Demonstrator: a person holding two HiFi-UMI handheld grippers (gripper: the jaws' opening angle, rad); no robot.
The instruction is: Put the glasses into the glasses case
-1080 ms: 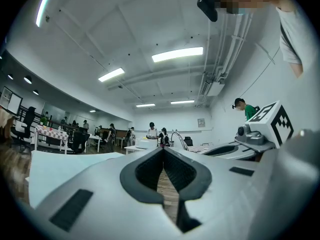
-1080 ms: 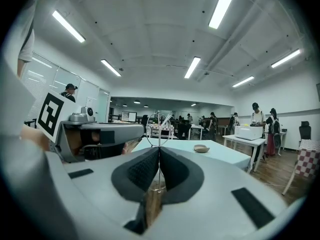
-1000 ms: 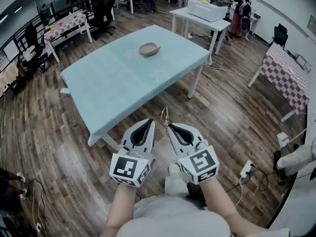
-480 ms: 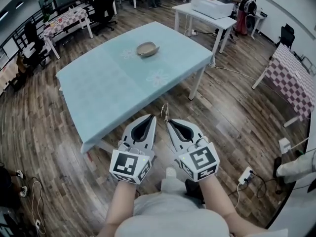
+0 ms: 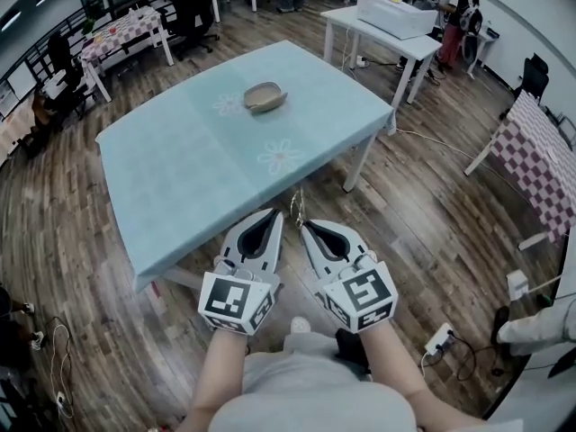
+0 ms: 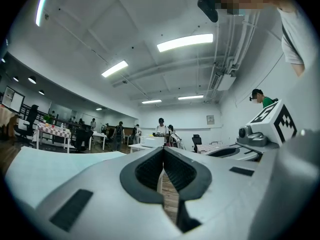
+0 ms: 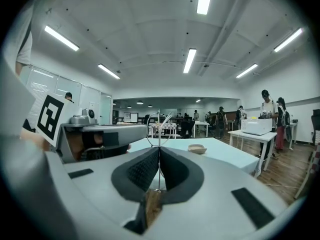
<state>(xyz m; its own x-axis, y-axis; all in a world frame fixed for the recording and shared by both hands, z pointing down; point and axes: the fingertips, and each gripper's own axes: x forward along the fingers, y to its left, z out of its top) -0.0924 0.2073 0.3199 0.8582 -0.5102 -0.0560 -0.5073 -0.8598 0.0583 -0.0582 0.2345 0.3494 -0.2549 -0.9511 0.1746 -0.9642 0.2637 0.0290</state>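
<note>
A beige glasses case (image 5: 265, 97) lies open on the far half of the light blue table (image 5: 180, 169); in the right gripper view the case (image 7: 197, 148) shows small beyond the jaws. My right gripper (image 5: 306, 228) is shut on thin wire-framed glasses (image 5: 296, 207), which stick up from its tips just short of the table's near edge. The glasses (image 7: 159, 124) stand upright between the pads. My left gripper (image 5: 273, 216) is beside it, shut with nothing held; its pads (image 6: 175, 166) meet at the tips. Both grippers are held in front of the person's body, above the wooden floor.
A white table with a white box (image 5: 396, 16) stands at the back right. A checkered table (image 5: 540, 160) is at the right and another (image 5: 117, 34) at the back left. A power strip (image 5: 438, 338) lies on the floor. People stand far back.
Both grippers have moved forward together toward the blue table, whose near edge now lies close to their tips. The glasses stay gripped in the right gripper.
</note>
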